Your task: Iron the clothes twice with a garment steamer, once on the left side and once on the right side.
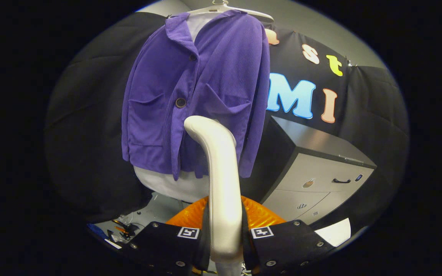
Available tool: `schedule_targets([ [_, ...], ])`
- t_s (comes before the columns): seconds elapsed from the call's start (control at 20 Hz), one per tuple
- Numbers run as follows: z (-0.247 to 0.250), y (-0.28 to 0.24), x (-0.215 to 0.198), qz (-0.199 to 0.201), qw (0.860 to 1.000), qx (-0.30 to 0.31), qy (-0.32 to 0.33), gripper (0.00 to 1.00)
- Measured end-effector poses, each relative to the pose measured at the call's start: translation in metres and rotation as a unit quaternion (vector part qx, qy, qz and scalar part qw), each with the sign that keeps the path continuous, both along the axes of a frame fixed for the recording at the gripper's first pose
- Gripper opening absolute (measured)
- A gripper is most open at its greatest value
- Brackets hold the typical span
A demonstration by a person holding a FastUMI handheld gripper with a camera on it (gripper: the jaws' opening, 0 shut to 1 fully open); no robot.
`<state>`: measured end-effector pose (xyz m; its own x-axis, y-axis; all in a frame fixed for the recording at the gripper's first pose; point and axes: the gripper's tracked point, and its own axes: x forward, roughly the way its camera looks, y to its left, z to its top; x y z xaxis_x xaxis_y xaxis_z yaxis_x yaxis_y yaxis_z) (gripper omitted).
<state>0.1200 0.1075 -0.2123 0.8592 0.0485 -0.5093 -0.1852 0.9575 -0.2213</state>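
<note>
the white curved-handled garment steamer (pixel 221 180) stands upright, clamped between both fingers of the claw (pixel 225 245), its head against the lower front of the purple corduroy jacket (pixel 194 96) on a white hanger (pixel 228 9). a grey drawer cabinet (pixel 317 172) stands beside the jacket.

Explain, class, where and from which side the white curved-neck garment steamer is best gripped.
Grip the white curved-neck garment steamer low on its straight upright handle, squeezing from both sides, as the gripper does now. That section is slim and even; the head curves away towards the purple corduroy jacket, so holding below leaves the head unobstructed.
</note>
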Motion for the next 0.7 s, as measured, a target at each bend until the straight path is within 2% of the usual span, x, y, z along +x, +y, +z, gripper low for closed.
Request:
schedule_targets([
  [0.15, -0.005, 0.0, -0.017, 0.012, 1.0, -0.007, 0.013, 0.34],
  [0.3, 0.011, 0.004, -0.026, 0.028, 1.0, -0.005, 0.011, 0.34],
  [0.5, 0.082, 0.021, -0.01, 0.048, 0.997, 0.02, -0.055, 0.34],
  [0.7, 0.159, 0.052, 0.003, 0.073, 0.988, 0.035, -0.134, 0.34],
])
